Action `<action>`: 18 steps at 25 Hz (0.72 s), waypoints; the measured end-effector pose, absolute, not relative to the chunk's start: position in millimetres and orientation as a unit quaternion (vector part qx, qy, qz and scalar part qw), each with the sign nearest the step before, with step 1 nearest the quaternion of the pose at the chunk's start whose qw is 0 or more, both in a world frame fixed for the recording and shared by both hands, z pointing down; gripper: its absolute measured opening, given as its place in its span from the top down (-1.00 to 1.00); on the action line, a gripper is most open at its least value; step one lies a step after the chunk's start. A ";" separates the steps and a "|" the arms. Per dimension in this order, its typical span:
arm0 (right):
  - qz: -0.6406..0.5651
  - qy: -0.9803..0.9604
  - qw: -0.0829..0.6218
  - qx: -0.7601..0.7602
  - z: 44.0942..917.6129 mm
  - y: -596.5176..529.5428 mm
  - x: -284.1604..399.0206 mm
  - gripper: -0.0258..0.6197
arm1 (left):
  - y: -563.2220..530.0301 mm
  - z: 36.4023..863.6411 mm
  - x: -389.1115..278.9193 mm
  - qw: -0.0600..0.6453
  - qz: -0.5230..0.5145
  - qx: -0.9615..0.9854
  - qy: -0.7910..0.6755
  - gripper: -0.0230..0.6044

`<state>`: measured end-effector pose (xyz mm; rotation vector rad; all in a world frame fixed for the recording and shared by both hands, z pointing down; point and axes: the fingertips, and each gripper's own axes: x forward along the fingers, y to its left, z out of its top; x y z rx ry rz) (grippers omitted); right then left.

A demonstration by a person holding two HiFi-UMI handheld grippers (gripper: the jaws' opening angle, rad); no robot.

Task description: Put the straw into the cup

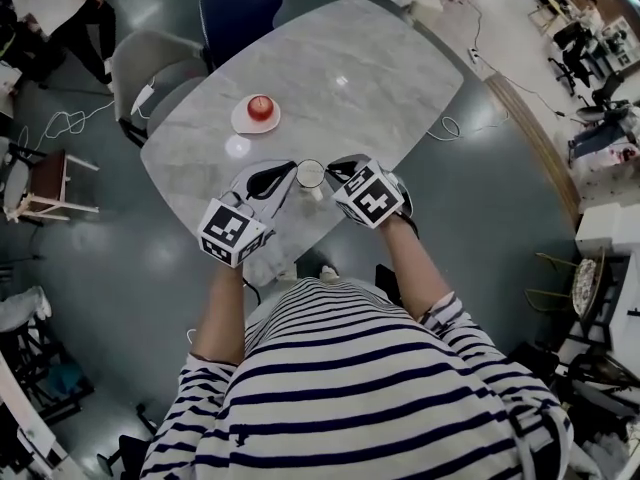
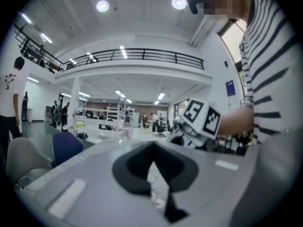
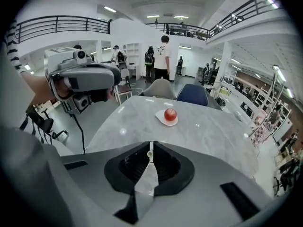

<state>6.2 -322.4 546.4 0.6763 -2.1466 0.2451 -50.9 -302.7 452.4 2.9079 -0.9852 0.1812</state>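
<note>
A small clear cup [image 1: 311,173] stands near the front edge of the marble table [image 1: 370,78], between my two grippers. My left gripper [image 1: 290,168] comes up against the cup's left side. In the left gripper view its jaws [image 2: 152,148] stand together, and a pale blurred shape shows in the gap below the tips. My right gripper [image 1: 335,168] is at the cup's right side. In the right gripper view it [image 3: 150,150] is shut on a thin white straw [image 3: 150,153], whose round end faces the camera.
A red apple [image 1: 260,107] on a white plate [image 1: 245,120] sits farther back on the table, also seen as the apple [image 3: 170,114] ahead of the right gripper. A blue chair [image 1: 238,8] and a grey chair [image 1: 150,68] stand behind the table. People stand in the distance [image 3: 162,56].
</note>
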 end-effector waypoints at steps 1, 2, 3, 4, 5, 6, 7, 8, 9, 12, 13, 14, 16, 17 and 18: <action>0.097 -0.856 0.431 0.269 550.2 -323.6 5.5 0.84 | -302.9 452.3 -51.6 0.034 0.059 0.945 -0.320 0.91; 0.097 -0.854 0.435 0.267 553.8 -324.9 4.4 0.84 | -303.4 452.4 -52.5 0.034 0.059 0.945 -0.319 0.91; 0.097 -0.853 0.438 0.266 557.2 -326.4 2.8 0.84 | -304.1 453.1 -53.8 0.035 0.059 0.945 -0.319 0.91; 0.098 -0.852 0.440 0.266 560.5 -327.8 1.0 0.84 | -304.8 454.3 -55.3 0.036 0.060 0.945 -0.319 0.91; 0.099 -0.851 0.442 0.266 563.7 -329.1 -0.6 0.84 | -305.5 455.6 -56.8 0.037 0.060 0.945 -0.318 0.91; 0.100 -0.850 0.444 0.265 566.9 -330.2 -1.7 0.84 | -306.0 456.9 -57.9 0.038 0.061 0.946 -0.317 0.91; 0.102 -0.849 0.445 0.265 570.0 -331.0 -2.2 0.84 | -306.2 457.8 -58.4 0.039 0.061 0.946 -0.317 0.91; 0.103 -0.848 0.447 0.265 573.0 -331.7 -2.3 0.84 | -306.2 458.4 -58.3 0.040 0.062 0.946 -0.315 0.90; 0.105 -0.847 0.448 0.266 576.0 -332.2 -2.1 0.84 | -306.1 459.0 -58.1 0.040 0.063 0.946 -0.314 0.91; 0.109 -0.844 0.453 0.265 586.5 -334.3 -3.0 0.84 | -307.1 461.9 -59.6 0.041 0.066 0.947 -0.313 0.91; 0.111 -0.843 0.455 0.266 591.3 -335.3 -3.5 0.84 | -307.9 463.0 -60.7 0.042 0.067 0.947 -0.312 0.91; 0.112 -0.842 0.456 0.267 595.7 -336.4 -3.9 0.84 | -308.9 463.8 -61.6 0.043 0.067 0.947 -0.312 0.91; 0.113 -0.841 0.458 0.266 600.6 -337.5 -4.4 0.84 | -310.7 464.0 -62.3 0.043 0.069 0.947 -0.311 0.91; 0.113 -0.840 0.459 0.265 602.3 -337.4 -4.6 0.84 | -311.3 464.0 -62.4 0.042 0.069 0.947 -0.311 0.91; 0.113 -0.840 0.460 0.265 604.2 -337.0 -4.8 0.84 | -311.7 464.3 -62.6 0.042 0.070 0.947 -0.311 0.91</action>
